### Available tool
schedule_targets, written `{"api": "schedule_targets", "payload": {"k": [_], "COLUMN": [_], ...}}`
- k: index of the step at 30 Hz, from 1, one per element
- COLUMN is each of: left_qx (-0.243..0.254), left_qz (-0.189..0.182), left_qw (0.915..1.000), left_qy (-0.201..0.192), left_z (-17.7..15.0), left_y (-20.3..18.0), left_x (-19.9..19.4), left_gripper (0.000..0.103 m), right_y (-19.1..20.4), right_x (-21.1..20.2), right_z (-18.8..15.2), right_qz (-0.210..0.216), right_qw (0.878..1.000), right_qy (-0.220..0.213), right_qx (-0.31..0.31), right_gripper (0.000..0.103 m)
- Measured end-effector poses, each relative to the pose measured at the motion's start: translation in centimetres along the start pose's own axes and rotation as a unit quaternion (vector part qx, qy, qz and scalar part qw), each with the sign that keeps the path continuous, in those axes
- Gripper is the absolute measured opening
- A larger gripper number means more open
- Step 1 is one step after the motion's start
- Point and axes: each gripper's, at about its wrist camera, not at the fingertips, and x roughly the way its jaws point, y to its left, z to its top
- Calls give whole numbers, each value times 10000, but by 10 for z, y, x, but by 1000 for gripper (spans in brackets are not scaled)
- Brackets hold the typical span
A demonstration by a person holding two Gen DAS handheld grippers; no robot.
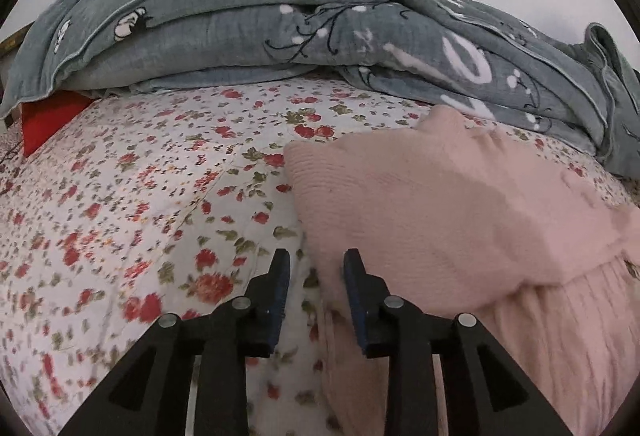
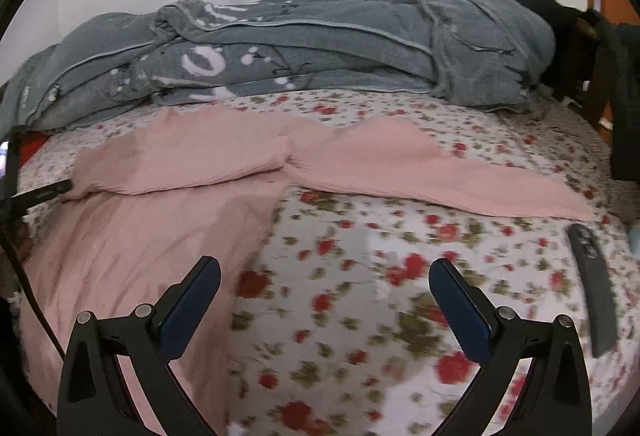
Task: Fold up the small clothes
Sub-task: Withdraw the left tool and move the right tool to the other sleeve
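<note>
Both tools gape, left tool [image 1: 317,268], right tool [image 2: 325,278]; pink sweater [image 2: 180,172] lies flat, one sleeve folded.

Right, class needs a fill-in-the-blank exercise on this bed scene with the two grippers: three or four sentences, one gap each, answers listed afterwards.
1. The garment spread on the bed is ____ in colour.
2. The bedsheet has a ____ print.
3. The grey quilt lies bunched against the ____.
4. The fingers of the right gripper stand wide ____, holding nothing, while the left gripper sits at the garment's edge.

Answers: pink; floral; wall; open
</note>
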Motion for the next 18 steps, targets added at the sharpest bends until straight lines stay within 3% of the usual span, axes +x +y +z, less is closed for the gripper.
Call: {"api": "schedule_targets", "payload": {"k": [6, 11, 18], "left_qx": [239, 113, 158], "left_qz": [-18, -252, -363], "left_qw": [9985, 9979, 9971], "left_qy": [-486, -581, -657], "left_z": [-2, -1, -17], "left_y": [-1, -2, -9], "left_x": [-55, -85, -96], "left_gripper": [30, 35, 38], "right_y": [-24, -47, -75], "right_x": [-25, -40, -57], "right_z": [7, 11, 12], "right_qz": [-518, -269, -427], "right_qw": [9983, 9988, 9973], "right_qy": [-256, -315, -478], "right_qx": [-112, 271, 347], "right_gripper": [99, 99, 98]}}
